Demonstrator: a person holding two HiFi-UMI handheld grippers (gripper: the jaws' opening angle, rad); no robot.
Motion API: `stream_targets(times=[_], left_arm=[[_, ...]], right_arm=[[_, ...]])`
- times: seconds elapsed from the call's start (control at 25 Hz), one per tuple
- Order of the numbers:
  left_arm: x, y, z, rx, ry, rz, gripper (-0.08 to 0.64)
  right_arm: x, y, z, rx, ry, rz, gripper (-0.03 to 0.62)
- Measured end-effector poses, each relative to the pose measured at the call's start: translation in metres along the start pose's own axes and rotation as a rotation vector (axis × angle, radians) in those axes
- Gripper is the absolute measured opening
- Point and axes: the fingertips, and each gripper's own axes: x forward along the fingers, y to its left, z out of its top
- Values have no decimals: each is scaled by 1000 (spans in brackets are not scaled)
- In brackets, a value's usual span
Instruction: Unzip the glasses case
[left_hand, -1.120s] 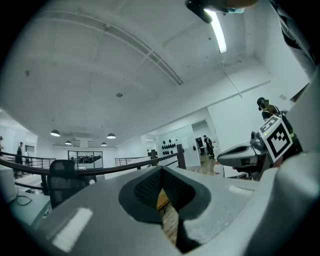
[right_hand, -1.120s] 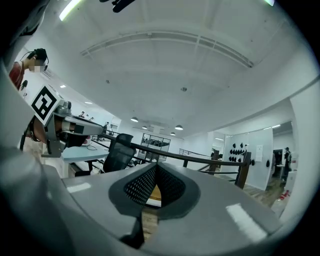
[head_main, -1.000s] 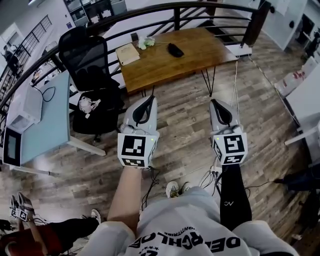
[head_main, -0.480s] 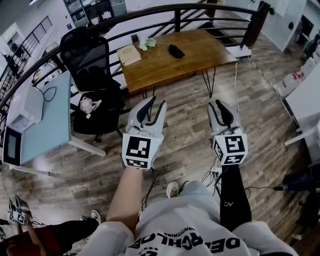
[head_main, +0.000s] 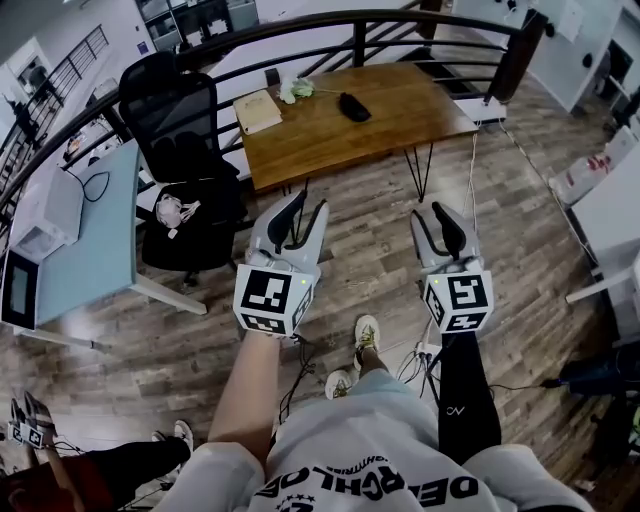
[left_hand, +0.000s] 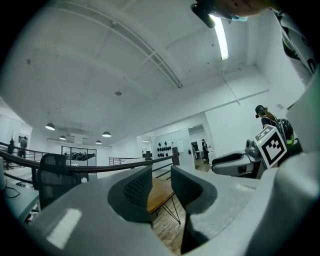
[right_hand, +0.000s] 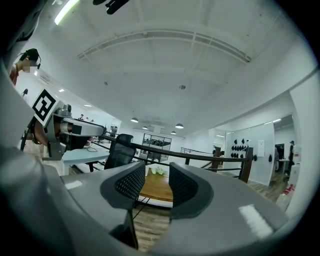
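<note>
In the head view a black glasses case (head_main: 349, 105) lies zipped on the wooden table (head_main: 400, 105), far ahead of both grippers. My left gripper (head_main: 310, 205) is held over the floor short of the table's near edge, jaws open and empty. My right gripper (head_main: 432, 212) hangs level with it, also open and empty. The left gripper view shows its pads (left_hand: 137, 187) parted, with a strip of the table (left_hand: 161, 192) between them. In the right gripper view the jaws frame the table (right_hand: 156, 187); the case does not show in either gripper view.
A tan book (head_main: 256, 108) and a white-green bundle (head_main: 295, 88) lie on the table's left part. A black office chair (head_main: 180, 130) with a bag (head_main: 175, 210) stands left of it, beside a pale blue desk (head_main: 90, 230). A dark railing (head_main: 350, 20) curves behind. Cables lie by my feet.
Both grippers' jaws have spread from nearly shut to open. The person has stepped toward the table, and a foot now shows between the grippers.
</note>
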Motion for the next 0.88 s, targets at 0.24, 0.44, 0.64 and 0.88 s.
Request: stream_targets(times=[0.24, 0.44, 0.64, 0.88], left_arm=[[58, 12, -8, -9, 5, 13, 112], [120, 22, -7, -18, -3, 34, 112], [179, 37, -5, 5, -2, 53, 112], [236, 49, -6, 25, 15, 65, 112]], right_arm=[[41, -39, -10, 0, 8, 22, 179], [93, -85, -9, -1, -6, 42, 178], [149, -124, -5, 7, -33, 68, 178], [198, -159, -11, 30, -40, 102, 179]])
